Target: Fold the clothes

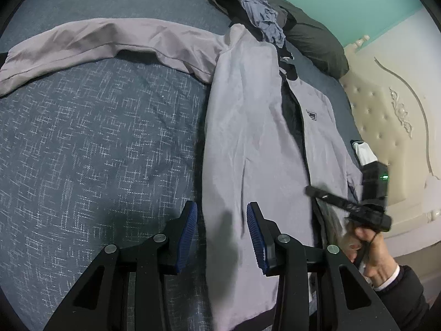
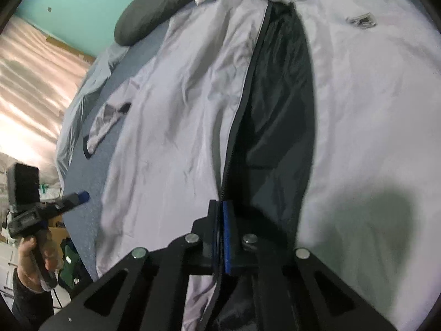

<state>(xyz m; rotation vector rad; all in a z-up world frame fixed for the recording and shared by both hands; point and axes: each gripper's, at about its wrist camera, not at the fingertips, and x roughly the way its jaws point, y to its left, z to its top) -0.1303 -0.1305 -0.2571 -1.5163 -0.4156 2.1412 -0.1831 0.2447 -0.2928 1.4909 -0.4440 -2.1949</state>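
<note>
- Jacket of thin, smooth lilac-grey cloth lay flat and face up on the bed, unzipped, with its dark lining showing in a long gap.
- One sleeve stretched out sideways over the blue bedcover, which had a pale woven crosshatch pattern.
- A small dark badge sat on one chest panel.
- Crumpled clothes were piled just beyond the collar, beside a dark pillow.
- The left gripper hovered over the jacket's side edge, its ribbed blue pads spread wide and holding nothing.
- The right gripper had its pads pressed together, pinching the zipper edge of the front panel.
</note>
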